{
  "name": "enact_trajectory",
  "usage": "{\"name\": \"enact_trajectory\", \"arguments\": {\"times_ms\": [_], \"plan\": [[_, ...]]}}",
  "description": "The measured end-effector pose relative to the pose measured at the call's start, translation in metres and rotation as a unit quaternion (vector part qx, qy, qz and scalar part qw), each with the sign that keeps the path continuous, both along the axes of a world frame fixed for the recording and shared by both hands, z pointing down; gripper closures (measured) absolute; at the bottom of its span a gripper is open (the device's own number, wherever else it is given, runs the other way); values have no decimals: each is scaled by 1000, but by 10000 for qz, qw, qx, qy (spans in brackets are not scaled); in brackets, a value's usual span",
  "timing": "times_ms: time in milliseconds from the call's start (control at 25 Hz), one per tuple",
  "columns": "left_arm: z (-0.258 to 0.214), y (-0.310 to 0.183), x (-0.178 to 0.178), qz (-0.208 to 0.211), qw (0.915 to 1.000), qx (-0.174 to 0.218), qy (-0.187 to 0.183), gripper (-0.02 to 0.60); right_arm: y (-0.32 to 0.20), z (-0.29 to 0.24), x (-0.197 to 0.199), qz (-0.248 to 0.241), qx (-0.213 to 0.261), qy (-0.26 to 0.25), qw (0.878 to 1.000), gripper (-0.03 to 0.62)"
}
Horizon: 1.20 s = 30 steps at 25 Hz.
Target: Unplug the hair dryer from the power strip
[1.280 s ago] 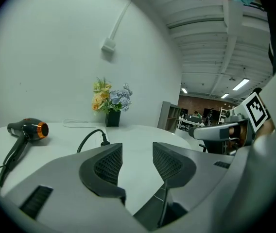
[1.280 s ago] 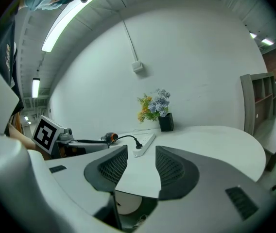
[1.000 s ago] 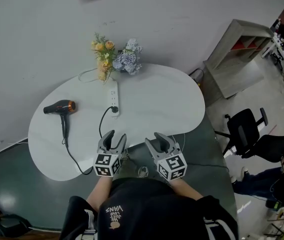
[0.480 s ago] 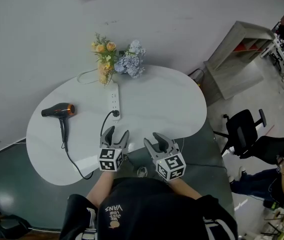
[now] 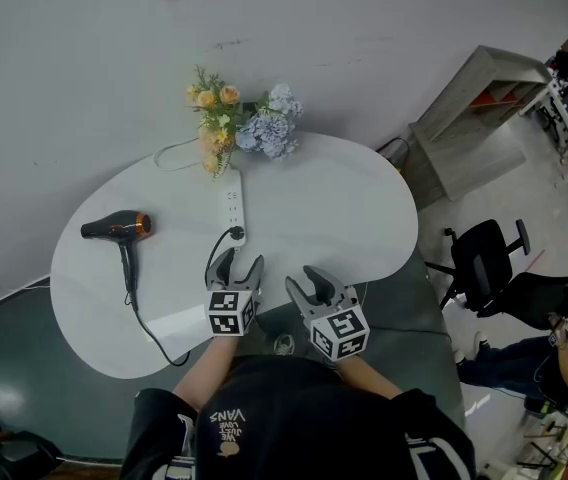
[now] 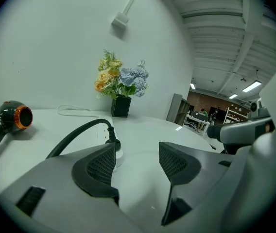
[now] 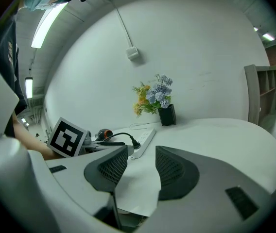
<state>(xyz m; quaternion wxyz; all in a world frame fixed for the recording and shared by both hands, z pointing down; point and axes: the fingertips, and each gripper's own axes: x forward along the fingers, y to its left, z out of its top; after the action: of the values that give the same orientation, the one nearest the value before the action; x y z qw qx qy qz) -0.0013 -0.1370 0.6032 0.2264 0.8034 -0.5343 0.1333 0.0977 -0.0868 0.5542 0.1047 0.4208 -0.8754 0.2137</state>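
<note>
A black hair dryer (image 5: 114, 228) with an orange ring lies at the left of the white table (image 5: 344, 208). Its black cord (image 5: 149, 323) loops along the near edge to a black plug (image 5: 236, 233) that sits in the near end of the white power strip (image 5: 233, 203). My left gripper (image 5: 236, 266) hovers just short of the plug, open and empty. The plug (image 6: 112, 142) shows just beyond its left jaw in the left gripper view. My right gripper (image 5: 307, 283) stands open and empty beside it, over the table's near edge, and its view shows the strip (image 7: 145, 137) ahead.
A black vase of yellow and blue flowers (image 5: 239, 123) stands at the strip's far end by the wall. The strip's white cable (image 5: 169, 153) curls behind it. Right of the table are a grey shelf (image 5: 474, 118), a black office chair (image 5: 489, 258) and a seated person (image 5: 564, 348).
Both grippers have moved forward over the table's near edge toward the power strip. The left one now sits close to the plug with its jaws wider apart.
</note>
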Motion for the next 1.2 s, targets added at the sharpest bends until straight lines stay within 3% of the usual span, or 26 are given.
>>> {"name": "enact_trajectory", "arguments": {"times_ms": [440, 560, 920, 1200], "plan": [[25, -35, -18, -705, 9968, -369, -17, 301, -26, 8, -14, 10, -112, 75, 9999, 431], [29, -45, -26, -859, 9959, -280, -9, 301, -34, 11, -15, 43, -134, 90, 9999, 431], [27, -59, -40, -736, 9970, -63, -209, 304, -51, 22, -21, 71, -251, 112, 9996, 431], [25, -54, -55, -706, 9971, -85, -256, 392, -64, 29, -41, -203, -267, 143, 9993, 431]]}}
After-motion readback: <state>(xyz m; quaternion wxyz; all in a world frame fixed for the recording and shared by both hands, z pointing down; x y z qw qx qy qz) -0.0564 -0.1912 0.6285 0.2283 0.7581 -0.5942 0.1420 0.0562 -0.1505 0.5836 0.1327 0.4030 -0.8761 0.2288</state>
